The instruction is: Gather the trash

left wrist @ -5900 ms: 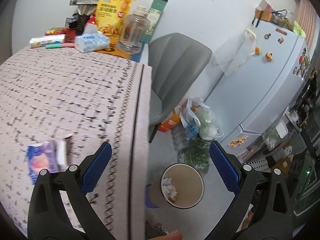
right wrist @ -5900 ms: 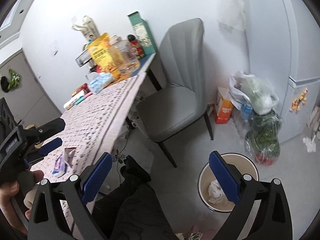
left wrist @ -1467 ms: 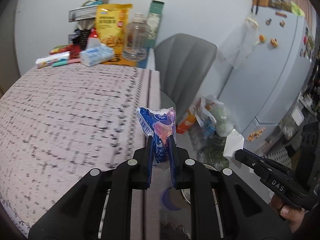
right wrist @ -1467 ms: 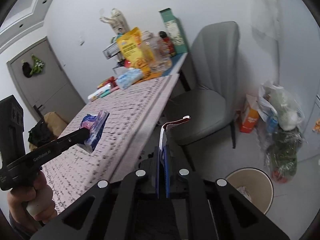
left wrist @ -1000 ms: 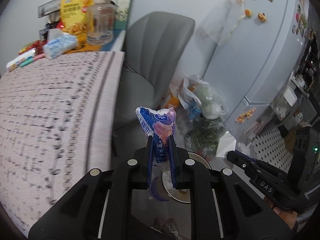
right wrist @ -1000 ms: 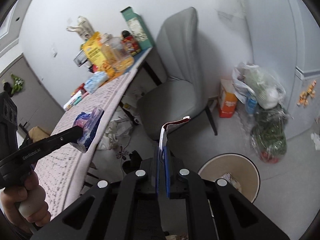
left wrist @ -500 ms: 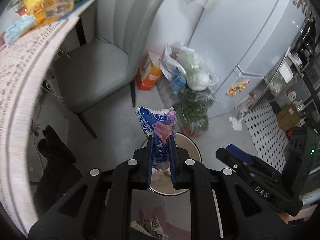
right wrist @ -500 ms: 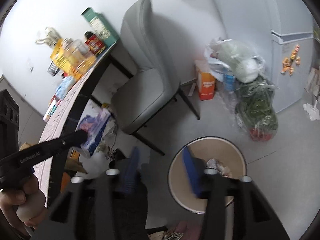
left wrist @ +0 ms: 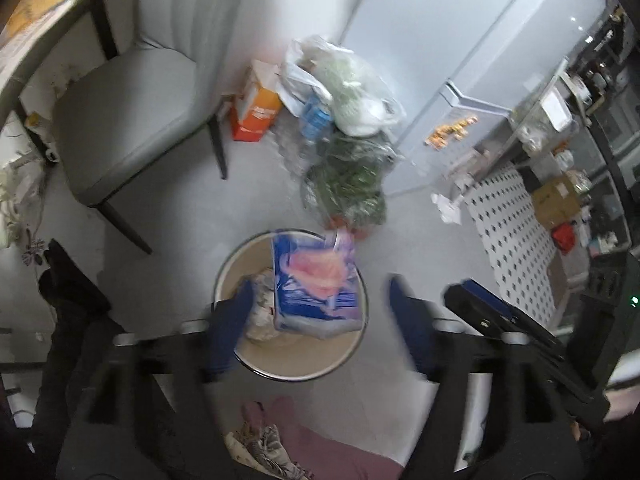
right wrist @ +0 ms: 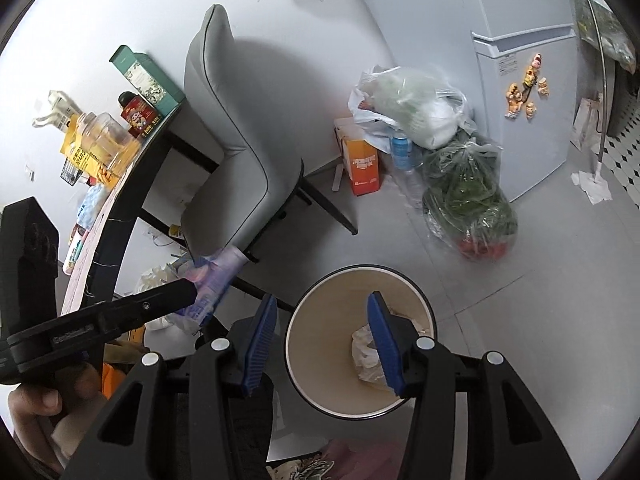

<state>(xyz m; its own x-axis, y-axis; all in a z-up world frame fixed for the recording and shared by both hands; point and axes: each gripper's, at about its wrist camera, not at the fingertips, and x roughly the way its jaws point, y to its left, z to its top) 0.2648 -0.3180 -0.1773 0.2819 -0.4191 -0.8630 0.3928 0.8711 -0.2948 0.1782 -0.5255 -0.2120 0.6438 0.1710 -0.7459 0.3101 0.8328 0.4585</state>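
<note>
Both your hand-held grippers were spread: left hand-held gripper (left wrist: 320, 324) jaws just opened, blue wrapper (left wrist: 316, 284) loose btwn them, over bin (left wrist: 240, 252) at frame centre; right hand-held gripper (right wrist: 322, 344) empty.

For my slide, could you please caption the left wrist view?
Left gripper, jaws just opened, releases a blue-and-pink wrapper over the round bin.

Both grippers tip steeply down, side by side. The left gripper (left wrist: 320, 320) has just been opening, its blue pads now wide apart and pressing nothing. The right gripper (right wrist: 322, 344) stands half open, nothing between its fingers.
</note>
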